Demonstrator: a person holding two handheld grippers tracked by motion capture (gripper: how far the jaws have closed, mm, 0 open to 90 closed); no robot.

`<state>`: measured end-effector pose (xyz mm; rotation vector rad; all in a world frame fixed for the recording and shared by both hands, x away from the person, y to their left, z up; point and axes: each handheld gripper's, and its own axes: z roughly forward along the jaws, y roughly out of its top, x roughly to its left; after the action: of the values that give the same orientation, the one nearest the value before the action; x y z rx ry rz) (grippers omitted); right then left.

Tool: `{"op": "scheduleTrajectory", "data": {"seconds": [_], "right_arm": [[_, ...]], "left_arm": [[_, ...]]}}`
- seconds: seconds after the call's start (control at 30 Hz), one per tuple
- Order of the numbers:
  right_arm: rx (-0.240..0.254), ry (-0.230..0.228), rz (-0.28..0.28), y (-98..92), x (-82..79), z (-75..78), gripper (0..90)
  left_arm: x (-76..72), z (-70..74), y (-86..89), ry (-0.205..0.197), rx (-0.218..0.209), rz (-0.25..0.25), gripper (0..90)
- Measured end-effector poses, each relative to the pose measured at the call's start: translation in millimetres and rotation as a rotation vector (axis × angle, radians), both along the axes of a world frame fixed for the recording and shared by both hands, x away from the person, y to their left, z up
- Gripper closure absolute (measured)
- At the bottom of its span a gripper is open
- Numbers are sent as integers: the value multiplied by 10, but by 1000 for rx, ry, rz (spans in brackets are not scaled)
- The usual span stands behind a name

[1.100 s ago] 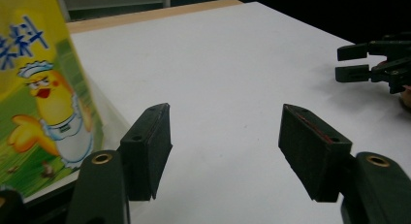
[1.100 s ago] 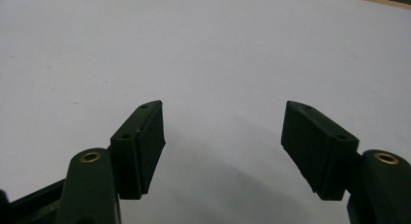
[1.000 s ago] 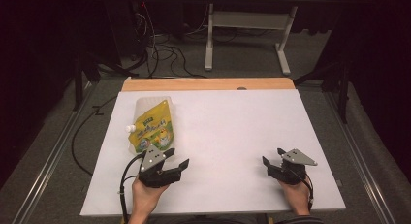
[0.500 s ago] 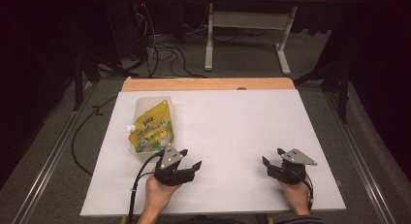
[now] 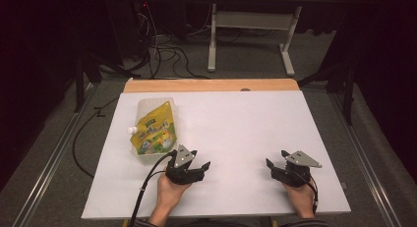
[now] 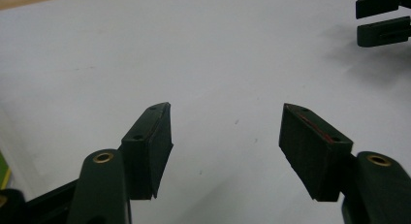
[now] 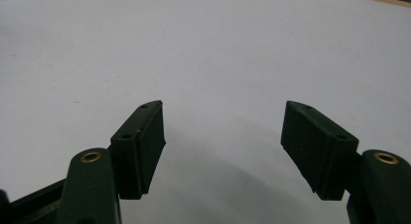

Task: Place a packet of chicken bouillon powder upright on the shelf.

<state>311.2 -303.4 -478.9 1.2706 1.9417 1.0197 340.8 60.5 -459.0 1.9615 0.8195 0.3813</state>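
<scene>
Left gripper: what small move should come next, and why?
Probably swing the left gripper back toward the yellow pouch lying flat just beyond it on the white table. Its jaws stand open with nothing between them and point away from the pouch.

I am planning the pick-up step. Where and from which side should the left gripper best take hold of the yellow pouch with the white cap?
The yellow pouch lies flat, its white cap pointing to the table's left edge. Probably best to grip the near bottom edge, coming from the person's side, where the open left gripper is nearest. That thin edge should fit between the jaws.
</scene>
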Motion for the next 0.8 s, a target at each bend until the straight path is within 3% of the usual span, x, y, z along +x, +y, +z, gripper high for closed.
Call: {"op": "scheduleTrajectory", "data": {"seconds": [0.33, 0.53, 0.8], "right_arm": [[-2, 3, 0, 3, -1, 1, 326], [-2, 1, 1, 3, -2, 1, 326], [-6, 1, 8, 3, -3, 2, 325]], "left_arm": [[71, -164, -59, 1, -28, 27, 394], [95, -225, -97, -13, 6, 40, 392], [92, -227, -97, -22, 9, 56, 384]]}}
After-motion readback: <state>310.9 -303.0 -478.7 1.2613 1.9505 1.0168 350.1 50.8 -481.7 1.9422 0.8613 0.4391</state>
